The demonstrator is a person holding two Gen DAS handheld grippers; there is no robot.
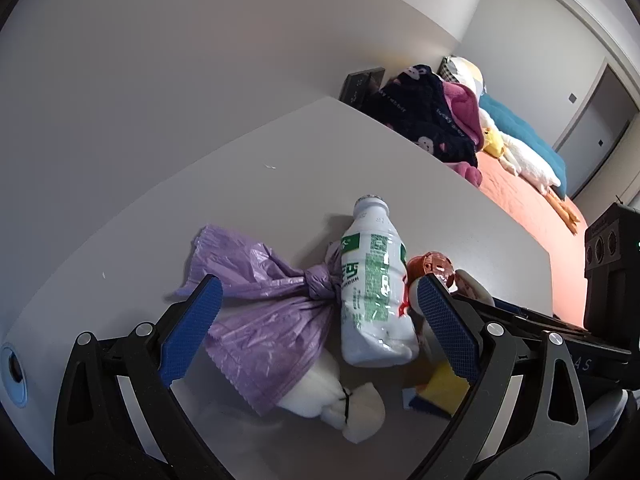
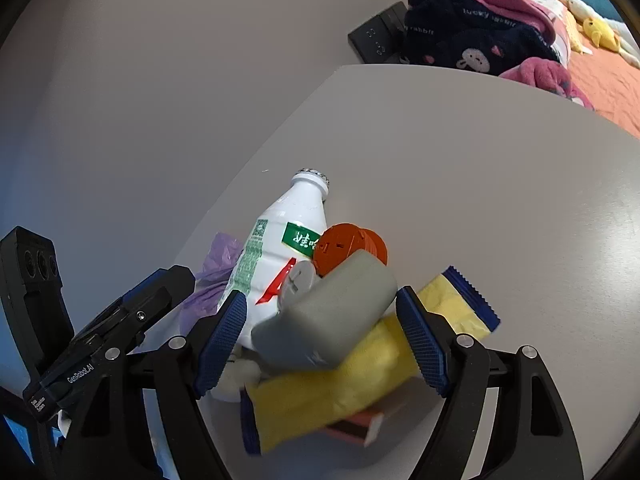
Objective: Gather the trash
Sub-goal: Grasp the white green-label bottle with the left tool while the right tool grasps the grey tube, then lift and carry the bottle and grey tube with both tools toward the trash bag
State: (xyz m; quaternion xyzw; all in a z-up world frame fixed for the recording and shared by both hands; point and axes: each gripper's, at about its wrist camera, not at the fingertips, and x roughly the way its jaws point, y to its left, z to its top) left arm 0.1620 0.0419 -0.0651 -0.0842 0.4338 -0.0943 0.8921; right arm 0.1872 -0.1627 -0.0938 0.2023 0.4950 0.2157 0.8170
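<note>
A pile of trash lies on the pale table. In it are a white bottle with a green label on its side, a knotted purple bag and a tied white bag. There are also an orange lid, a grey container, a yellow wrapper with blue ends and a small orange box. My left gripper is open, with the purple bag's knot and the bottle between its fingers. My right gripper is open around the grey container, its pads close beside it.
Behind the table's far edge lies a bed with an orange sheet, dark and pink clothes and a plush duck. A black socket strip sits by the wall. The left tool's black frame crowds the right wrist view's left side.
</note>
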